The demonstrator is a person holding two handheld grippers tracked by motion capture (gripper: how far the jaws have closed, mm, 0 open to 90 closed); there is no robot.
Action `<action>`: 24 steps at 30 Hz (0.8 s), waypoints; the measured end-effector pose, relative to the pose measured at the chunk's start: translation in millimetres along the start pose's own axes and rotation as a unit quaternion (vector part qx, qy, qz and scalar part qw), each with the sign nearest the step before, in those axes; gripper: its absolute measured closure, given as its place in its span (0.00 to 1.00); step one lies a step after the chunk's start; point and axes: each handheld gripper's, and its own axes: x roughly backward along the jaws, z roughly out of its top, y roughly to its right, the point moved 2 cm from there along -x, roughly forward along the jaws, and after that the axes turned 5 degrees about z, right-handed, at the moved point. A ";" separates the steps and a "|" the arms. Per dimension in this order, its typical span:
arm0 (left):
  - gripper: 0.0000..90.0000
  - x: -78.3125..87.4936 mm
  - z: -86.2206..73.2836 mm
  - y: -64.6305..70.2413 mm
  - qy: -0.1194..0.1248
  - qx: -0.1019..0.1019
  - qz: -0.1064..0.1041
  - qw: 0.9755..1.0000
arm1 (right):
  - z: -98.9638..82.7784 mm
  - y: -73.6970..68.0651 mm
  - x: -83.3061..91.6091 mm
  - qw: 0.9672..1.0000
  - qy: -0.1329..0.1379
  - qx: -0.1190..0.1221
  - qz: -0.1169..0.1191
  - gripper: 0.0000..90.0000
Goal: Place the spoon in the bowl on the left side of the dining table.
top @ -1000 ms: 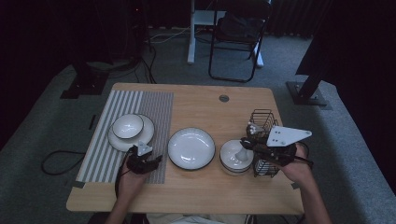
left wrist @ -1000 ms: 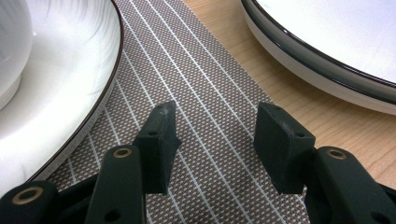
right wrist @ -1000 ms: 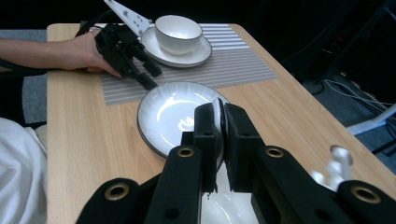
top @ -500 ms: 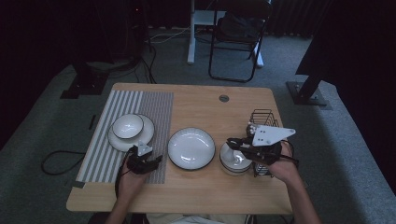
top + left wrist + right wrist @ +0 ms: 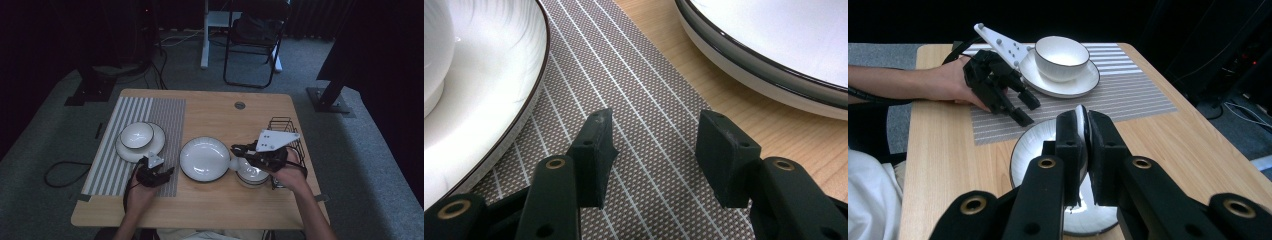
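My right gripper (image 5: 236, 149) (image 5: 1083, 131) is shut on the rim of a small white dish (image 5: 233, 163) (image 5: 1081, 120). It holds the dish edge-on between the stack of white bowls (image 5: 252, 174) and the big white plate (image 5: 205, 158) (image 5: 1035, 145) at the table's middle. Over the striped placemat (image 5: 150, 112) (image 5: 644, 100), my left gripper (image 5: 161, 173) (image 5: 654, 150) (image 5: 1020, 107) rests open with nothing between its jaws. It lies just in front of a white bowl (image 5: 137, 135) (image 5: 1060, 50) that sits on a plate (image 5: 125, 150) (image 5: 484, 75) (image 5: 1068, 86).
A black wire basket (image 5: 285, 127) stands at the table's right edge, behind my right hand. A round cable grommet (image 5: 240, 105) is set into the far side of the table. A folding chair (image 5: 252, 45) stands on the floor beyond.
My right gripper has moved left from the wire basket, past the bowl stack, toward the middle plate, carrying the small dish. The left gripper has stayed put.
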 end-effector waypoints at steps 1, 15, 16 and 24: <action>0.56 0.8 -0.3 0.5 -0.001 -0.001 0.001 1.000 | 1.1 0.4 -2.3 1.000 0.000 0.000 0.001 0.94; 0.56 16.3 -9.9 -7.6 0.004 0.015 0.017 1.000 | 17.4 13.8 -37.0 1.000 0.000 -0.005 0.013 0.94; 0.56 16.9 -10.5 -8.5 0.005 0.016 0.017 1.000 | 18.1 14.4 -38.8 1.000 0.001 -0.007 0.014 0.94; 0.56 18.6 -12.9 -12.3 0.005 0.020 0.021 1.000 | 24.8 19.9 -53.7 1.000 0.005 -0.011 0.014 0.94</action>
